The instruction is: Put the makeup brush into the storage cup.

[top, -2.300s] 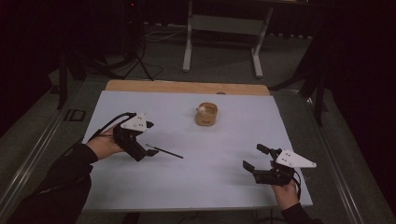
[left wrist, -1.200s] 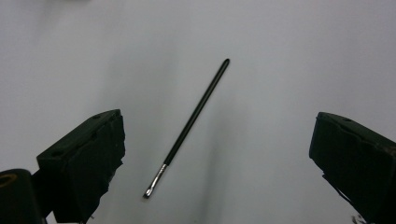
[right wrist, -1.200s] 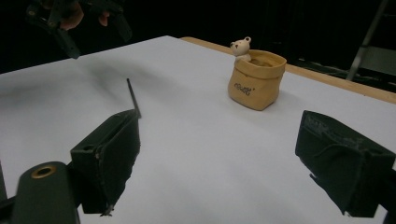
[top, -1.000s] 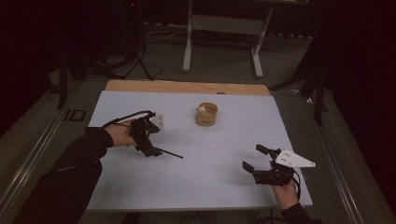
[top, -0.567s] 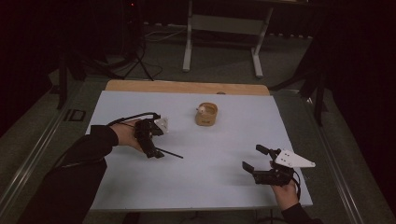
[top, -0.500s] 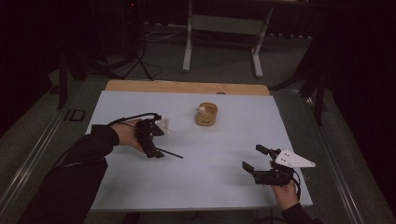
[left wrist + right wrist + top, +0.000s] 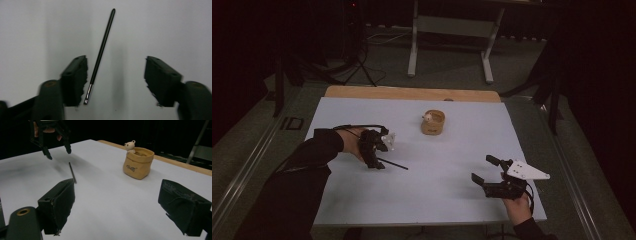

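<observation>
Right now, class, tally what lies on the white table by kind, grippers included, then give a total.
Black stick: 1
Tan pouch with a small bear figure in it: 1
Grippers: 2, left gripper and right gripper, both open
Total: 4

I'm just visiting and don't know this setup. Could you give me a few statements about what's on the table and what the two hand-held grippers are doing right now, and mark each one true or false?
1. The left gripper is open, its jaws spread either side of the thin black stick. True.
2. The thin black stick is lifted off the table. False: it lies flat on the white surface, gripped by nothing.
3. A small tan pouch with a little bear figure at its rim stands on the table. True.
4. The right gripper is clamped on the pouch. False: it is open and empty, near the table's front right, well apart from the pouch.
5. The stick lies inside the pouch. False: it lies on the bare table near the left gripper.
</observation>
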Tool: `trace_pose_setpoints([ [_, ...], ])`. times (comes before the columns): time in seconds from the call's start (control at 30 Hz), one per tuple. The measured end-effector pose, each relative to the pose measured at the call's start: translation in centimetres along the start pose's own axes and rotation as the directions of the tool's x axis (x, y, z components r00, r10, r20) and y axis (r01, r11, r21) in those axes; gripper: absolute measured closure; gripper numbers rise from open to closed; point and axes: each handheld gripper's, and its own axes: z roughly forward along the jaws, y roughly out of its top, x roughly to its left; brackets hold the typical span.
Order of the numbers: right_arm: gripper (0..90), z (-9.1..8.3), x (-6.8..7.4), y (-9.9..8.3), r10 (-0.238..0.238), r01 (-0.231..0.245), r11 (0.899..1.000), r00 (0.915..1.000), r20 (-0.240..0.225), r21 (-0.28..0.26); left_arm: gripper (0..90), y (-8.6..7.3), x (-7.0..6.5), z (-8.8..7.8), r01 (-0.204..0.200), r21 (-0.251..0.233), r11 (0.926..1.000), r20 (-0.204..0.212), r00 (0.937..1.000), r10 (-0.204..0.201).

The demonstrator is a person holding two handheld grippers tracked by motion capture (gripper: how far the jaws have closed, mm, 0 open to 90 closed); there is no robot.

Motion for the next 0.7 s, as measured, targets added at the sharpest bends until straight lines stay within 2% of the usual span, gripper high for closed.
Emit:
trace_pose_setpoints([
  [0.03, 13.8, 0.0, 0.0, 0.0, -0.001, 0.001, 1.0, 1.0, -0.001, 0.002, 39.8, 0.0, 0.0, 0.1, -0.015, 0.003, 0.9999, -0.004, 0.9999, 0.015],
  [0.17, 13.8, 0.0, 0.0, 0.0, 0.002, -0.002, 1.0, 1.0, -0.001, 0.0, 50.8, -0.3, 0.1, 0.4, -0.044, 0.004, 0.999, 0.007, 0.999, 0.044],
  [0.2, 13.8, 0.0, 0.0, 0.0, 0.005, -0.005, 1.0, 1.0, -0.001, 0.0, 54.5, -0.5, 0.2, 0.7, -0.066, 0.016, 0.9977, 0.008, 0.9978, 0.065],
  [0.27, 13.8, 0.0, 0.0, 0.0, 0.005, -0.005, 1.0, 1.0, -0.004, 0.0, 56.8, -0.8, 0.3, 1.0, -0.108, 0.007, 0.9941, -0.005, 0.9941, 0.108],
  [0.37, 13.8, 0.0, 0.0, 0.0, 0.006, -0.006, 1.0, 1.0, -0.005, 0.0, 57.2, -1.0, 0.3, 1.0, -0.123, 0.003, 0.9924, -0.015, 0.9923, 0.123],
  [0.43, 13.9, 0.0, 0.0, 0.0, 0.004, -0.004, 1.0, 1.0, -0.005, 0.002, 58.9, -1.4, 0.6, 1.4, -0.172, -0.011, 0.9851, -0.021, 0.985, 0.171],
  [0.6, 13.9, 0.1, 0.0, -0.1, 0.009, -0.009, 1.0, 0.9999, -0.007, 0.002, 62.6, -1.5, 1.0, 1.8, -0.172, -0.004, 0.9851, -0.012, 0.985, 0.172],
  [0.7, 13.9, 0.1, 0.0, -0.1, 0.009, -0.009, 1.0, 0.9999, -0.008, 0.004, 63.3, -1.6, 1.2, 2.3, -0.17, 0.0, 0.9854, -0.022, 0.9852, 0.17],
])
